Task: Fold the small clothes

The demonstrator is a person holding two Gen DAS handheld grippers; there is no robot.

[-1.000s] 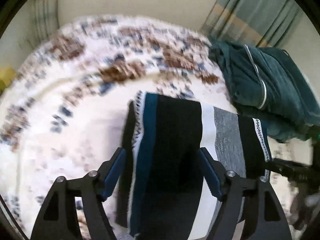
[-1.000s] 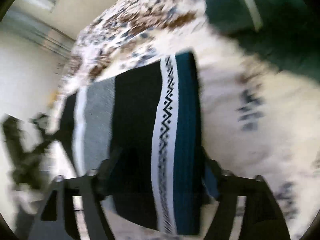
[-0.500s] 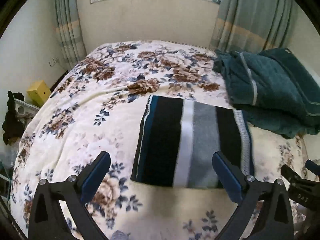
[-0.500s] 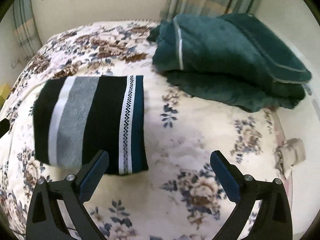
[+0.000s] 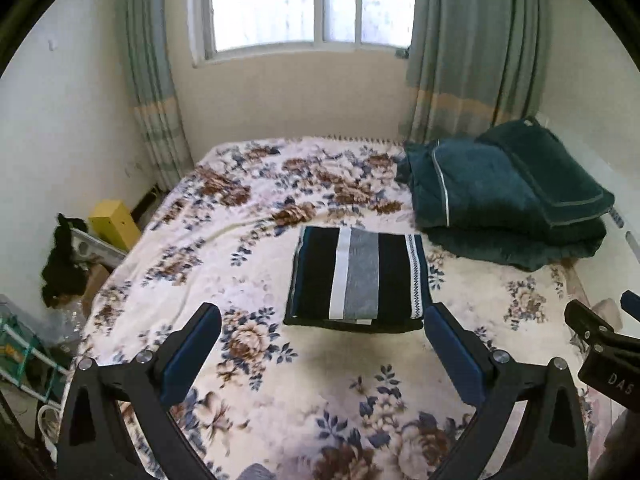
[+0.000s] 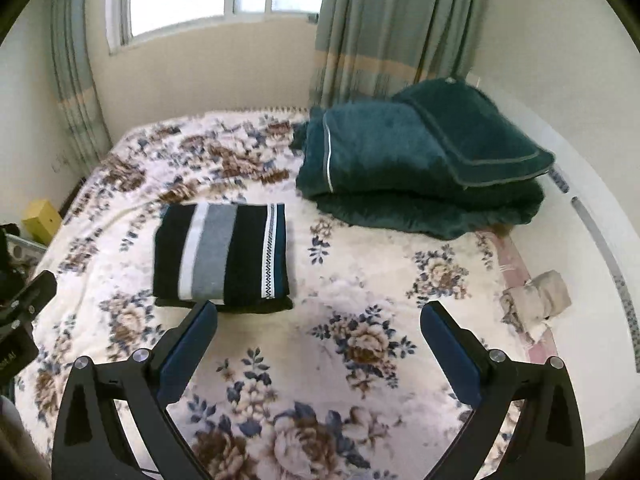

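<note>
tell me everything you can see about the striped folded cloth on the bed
The cloth is folded into a neat flat rectangle, several layers thick at its near edge. It looks knitted: black bands, one white and one grey stripe down the middle, and a white zigzag strip beside a teal edge on the right. It lies flat near the middle of the floral bedspread, apart from the dark green blankets behind it to the right. Neither claw touches it; both are open and empty in front of it.

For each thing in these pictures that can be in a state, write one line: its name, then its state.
striped garment: folded flat on the bed.
green blanket: folded, piled.
curtains: drawn apart.
left gripper: open, empty.
right gripper: open, empty.
beige cloth: rolled, at the bed's edge.
</note>
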